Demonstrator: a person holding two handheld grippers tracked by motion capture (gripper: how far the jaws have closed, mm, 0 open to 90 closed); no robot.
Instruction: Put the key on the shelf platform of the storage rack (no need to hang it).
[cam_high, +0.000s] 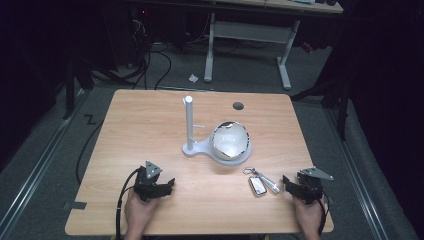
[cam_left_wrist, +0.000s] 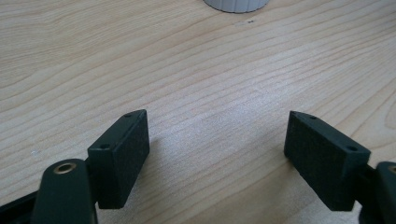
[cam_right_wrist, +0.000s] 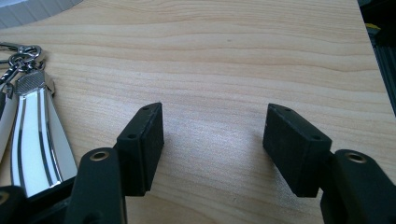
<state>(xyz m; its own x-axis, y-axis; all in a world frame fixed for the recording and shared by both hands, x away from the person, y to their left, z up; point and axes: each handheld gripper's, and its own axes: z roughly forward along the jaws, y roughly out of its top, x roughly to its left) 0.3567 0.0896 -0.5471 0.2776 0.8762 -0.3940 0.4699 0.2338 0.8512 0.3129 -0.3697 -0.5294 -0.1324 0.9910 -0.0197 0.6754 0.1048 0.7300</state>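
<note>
Keys: the shiny silver fob bunch on its metal ring (cam_high: 260, 183) probably slides; pinch the fob's narrow sides. Both tongs, left gripper (cam_high: 159, 188) and right gripper (cam_high: 296, 186), gape empty.

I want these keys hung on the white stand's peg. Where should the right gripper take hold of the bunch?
Probably grip the silver key fob across its narrow sides, coming from above. It lies flat beside the open right gripper, with its ring pointing toward the stand. That leaves the ring free for the peg.
</note>
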